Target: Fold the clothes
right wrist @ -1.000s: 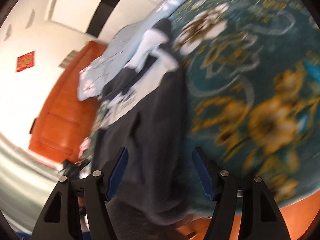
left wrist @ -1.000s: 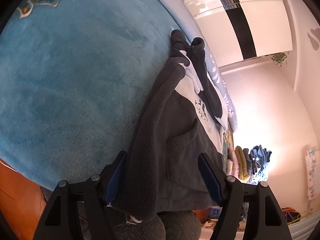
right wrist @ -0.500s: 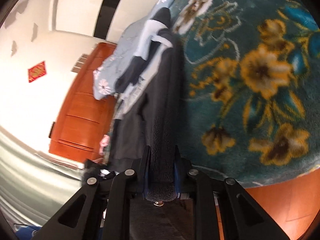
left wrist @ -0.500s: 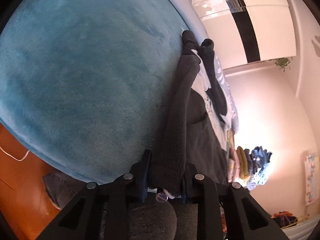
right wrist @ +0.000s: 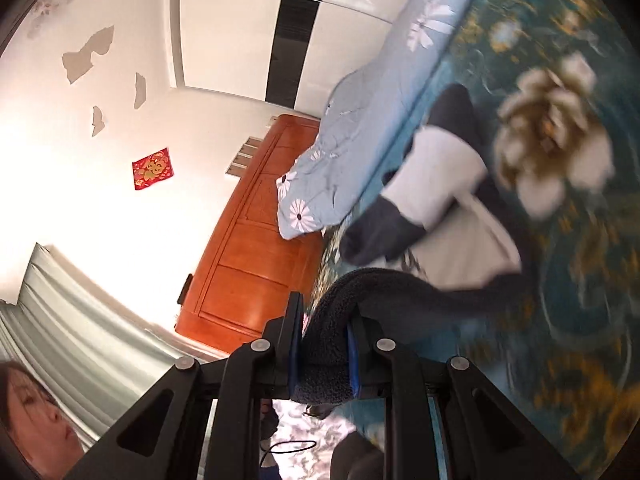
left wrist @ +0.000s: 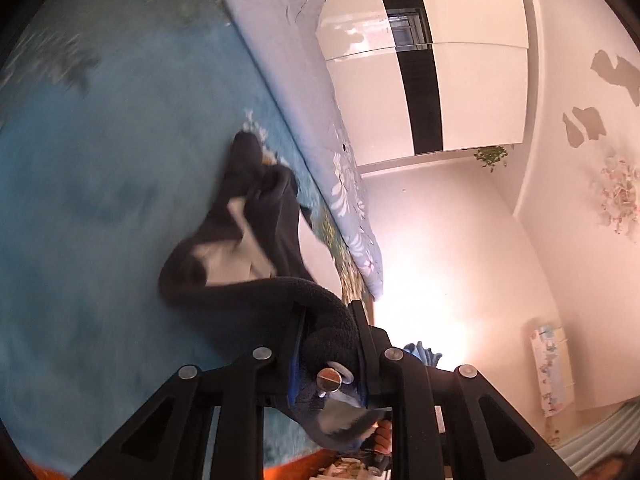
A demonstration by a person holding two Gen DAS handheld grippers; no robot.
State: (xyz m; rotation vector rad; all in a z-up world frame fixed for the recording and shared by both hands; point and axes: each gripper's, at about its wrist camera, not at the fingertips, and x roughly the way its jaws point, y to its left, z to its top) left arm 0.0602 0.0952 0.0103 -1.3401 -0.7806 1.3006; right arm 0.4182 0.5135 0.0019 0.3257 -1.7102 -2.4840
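Both hand-held grippers are clamped on the same dark fleece garment. Seen from the left wrist camera, the left hand-held gripper [left wrist: 330, 344] has its two black fingers pressed in on a thick roll of the garment [left wrist: 256, 236], with the fabric bulging between the blue pads and a flap of it hanging below the fingers. Ahead of this hand-held gripper the garment stretches away and lies on a plush teal blanket [left wrist: 92, 168], showing charcoal sleeves and a pale grey panel; this part is blurred. To the right of the garment, along the far edge of the blanket, runs a light blue quilt with white flowers [left wrist: 296, 80]. Further right stand glossy white wardrobe doors with a black stripe [left wrist: 424, 80].

Seen from the right wrist camera, the right hand-held gripper [right wrist: 323, 350] likewise pinches a fold of the garment [right wrist: 436, 204] tightly between its blue pads. The cloth arches up out of the fingers and runs forward and to the right, where its white and dark parts rest on the teal blanket, here patterned with gold and cream flowers [right wrist: 560, 320]. The light blue quilt [right wrist: 360, 132] lies ahead and just left of the garment. Left of the fingers stands an orange wooden door [right wrist: 256, 248]. A red square decoration [right wrist: 154, 168] hangs on the white wall further left. Part of a person's head [right wrist: 32, 420] shows at the lower left edge.
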